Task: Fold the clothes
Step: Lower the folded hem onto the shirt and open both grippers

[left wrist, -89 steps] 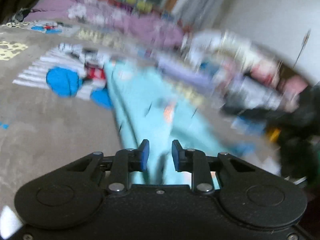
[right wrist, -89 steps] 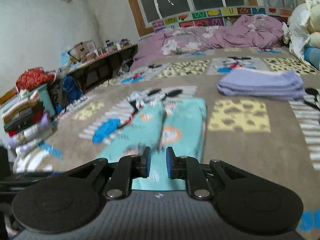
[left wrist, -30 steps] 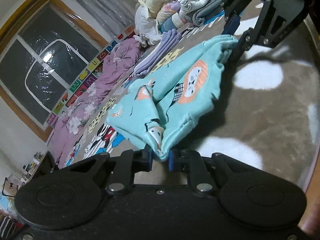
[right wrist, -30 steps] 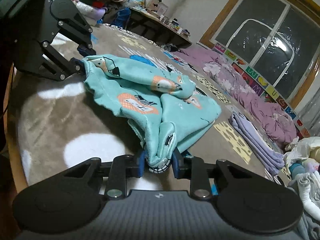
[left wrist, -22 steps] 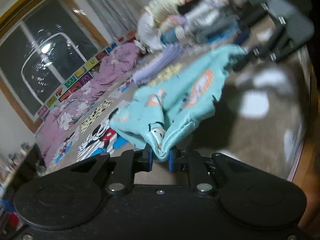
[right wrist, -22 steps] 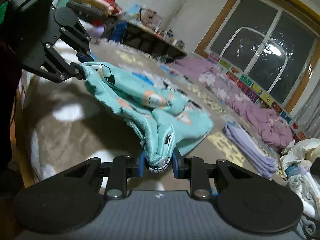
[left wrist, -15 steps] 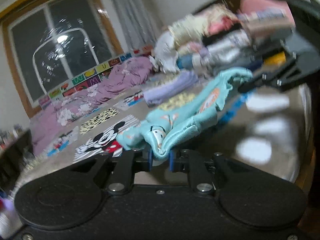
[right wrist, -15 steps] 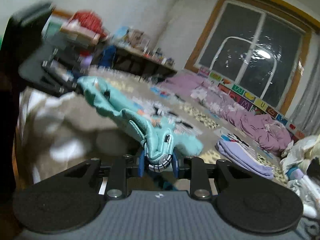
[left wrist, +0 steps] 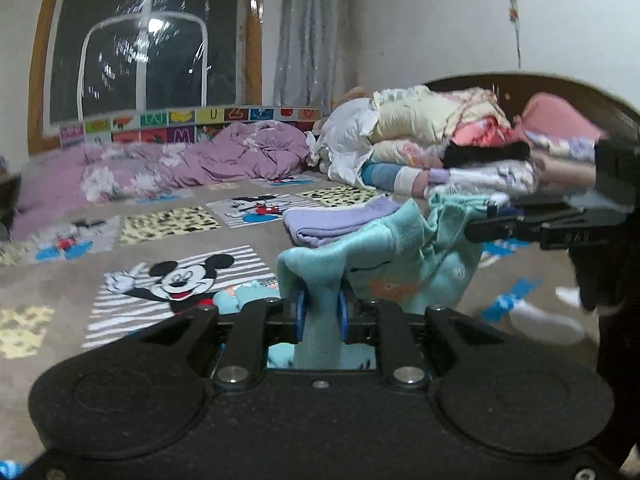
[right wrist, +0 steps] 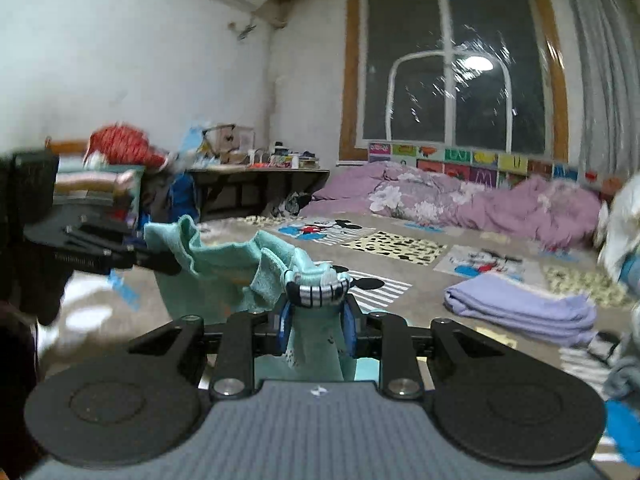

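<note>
A teal printed garment (left wrist: 400, 256) hangs in the air between both grippers, above the patterned bed cover. My left gripper (left wrist: 320, 316) is shut on one bunched edge of it, the blue pads pressing the cloth. My right gripper (right wrist: 316, 322) is shut on the other edge, where a striped cuff (right wrist: 320, 290) bulges over the pads. In the left wrist view the right gripper (left wrist: 486, 228) shows at the right, holding the far corner. In the right wrist view the left gripper (right wrist: 140, 258) shows at the left, with the teal garment (right wrist: 224, 268) sagging between them.
A folded lilac garment (left wrist: 332, 220) (right wrist: 520, 304) lies on the bed cover (left wrist: 168, 224). A crumpled purple quilt (right wrist: 460, 200) lies under the window. Stacked bedding (left wrist: 440, 140) rises at the right; a cluttered low table (right wrist: 256, 176) and clothes pile (right wrist: 112, 160) stand at the left.
Both grippers have risen and rolled to level, lifting the teal garment off the bed cover. It now hangs stretched between them instead of lying heaped.
</note>
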